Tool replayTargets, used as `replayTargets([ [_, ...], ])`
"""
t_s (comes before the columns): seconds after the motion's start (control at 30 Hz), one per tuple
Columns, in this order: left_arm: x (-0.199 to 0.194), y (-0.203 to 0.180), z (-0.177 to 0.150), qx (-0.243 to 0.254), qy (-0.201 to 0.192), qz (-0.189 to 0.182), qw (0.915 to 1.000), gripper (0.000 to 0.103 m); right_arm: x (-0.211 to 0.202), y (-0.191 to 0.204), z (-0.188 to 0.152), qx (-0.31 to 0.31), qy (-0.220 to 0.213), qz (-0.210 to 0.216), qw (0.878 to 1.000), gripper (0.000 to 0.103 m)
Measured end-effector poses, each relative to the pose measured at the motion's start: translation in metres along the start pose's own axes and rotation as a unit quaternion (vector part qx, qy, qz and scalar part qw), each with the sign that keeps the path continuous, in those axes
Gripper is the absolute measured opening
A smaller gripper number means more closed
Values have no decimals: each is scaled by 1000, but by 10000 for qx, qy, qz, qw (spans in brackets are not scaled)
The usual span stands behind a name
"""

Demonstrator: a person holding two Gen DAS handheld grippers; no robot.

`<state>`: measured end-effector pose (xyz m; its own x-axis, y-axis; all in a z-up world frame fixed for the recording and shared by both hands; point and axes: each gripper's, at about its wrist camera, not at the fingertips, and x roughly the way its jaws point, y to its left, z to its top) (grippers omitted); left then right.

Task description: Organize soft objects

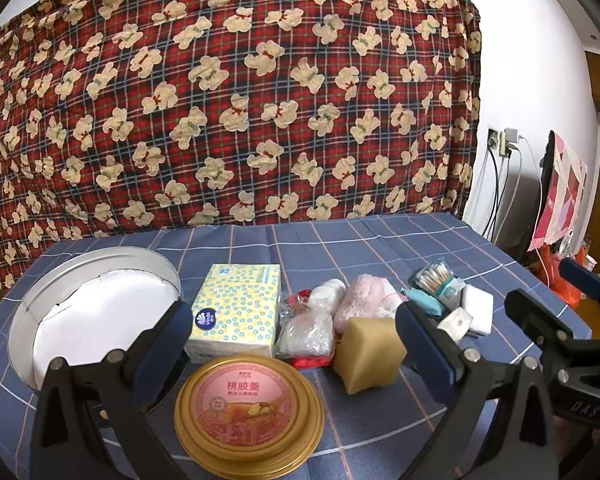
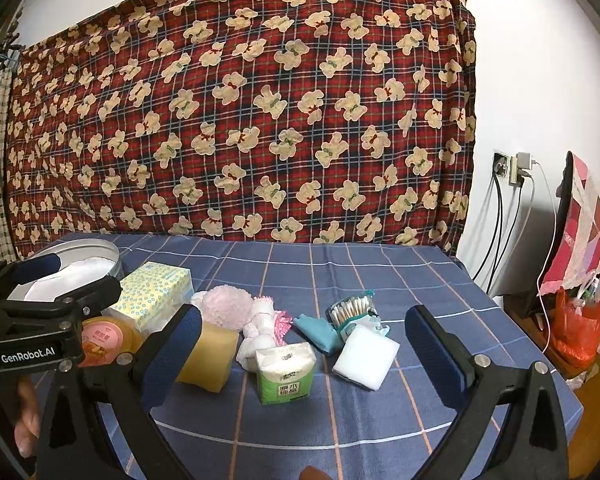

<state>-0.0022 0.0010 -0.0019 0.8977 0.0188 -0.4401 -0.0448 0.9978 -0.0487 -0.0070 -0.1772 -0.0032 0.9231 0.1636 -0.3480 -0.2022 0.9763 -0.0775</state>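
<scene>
On the blue checked table lie a yellow sponge block (image 1: 367, 354) (image 2: 210, 356), a pink fluffy cloth (image 1: 362, 296) (image 2: 228, 306), a white sponge (image 2: 366, 356) (image 1: 478, 310), a green tissue pack (image 2: 286, 372), a dotted tissue box (image 1: 236, 312) (image 2: 152, 296) and a clear bag with white contents (image 1: 304, 332). My left gripper (image 1: 294, 350) is open and empty, above the gold-lidded bowl (image 1: 250, 408). My right gripper (image 2: 304, 356) is open and empty, in front of the tissue pack.
A round metal tin (image 1: 60, 300) (image 2: 80, 264) with a white lining stands at the left. A cotton swab box (image 2: 350, 308) and a teal packet (image 2: 318, 332) lie mid-table. A bear-print quilt (image 1: 240, 100) hangs behind. Cables and bags are right of the table.
</scene>
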Motion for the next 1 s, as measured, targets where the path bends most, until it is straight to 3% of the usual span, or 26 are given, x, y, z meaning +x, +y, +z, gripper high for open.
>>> replayTargets([
  [0.5, -1, -1, -1, 30, -18, 68, 10000, 103, -3, -5, 7, -10, 19, -52, 10000, 103],
  [0.63, -3, -1, -11, 165, -83, 193, 9996, 103, -1, -23, -17, 86, -53, -204, 9997, 102],
  [0.8, 11, -2, -22, 189, 82, 103, 9997, 103, 26, -34, -35, 91, 363, -124, 9992, 102],
  [1.0, 21, -9, -31, 291, 127, 10, 9995, 103, 41, -24, -40, 36, 472, 70, 9989, 102],
])
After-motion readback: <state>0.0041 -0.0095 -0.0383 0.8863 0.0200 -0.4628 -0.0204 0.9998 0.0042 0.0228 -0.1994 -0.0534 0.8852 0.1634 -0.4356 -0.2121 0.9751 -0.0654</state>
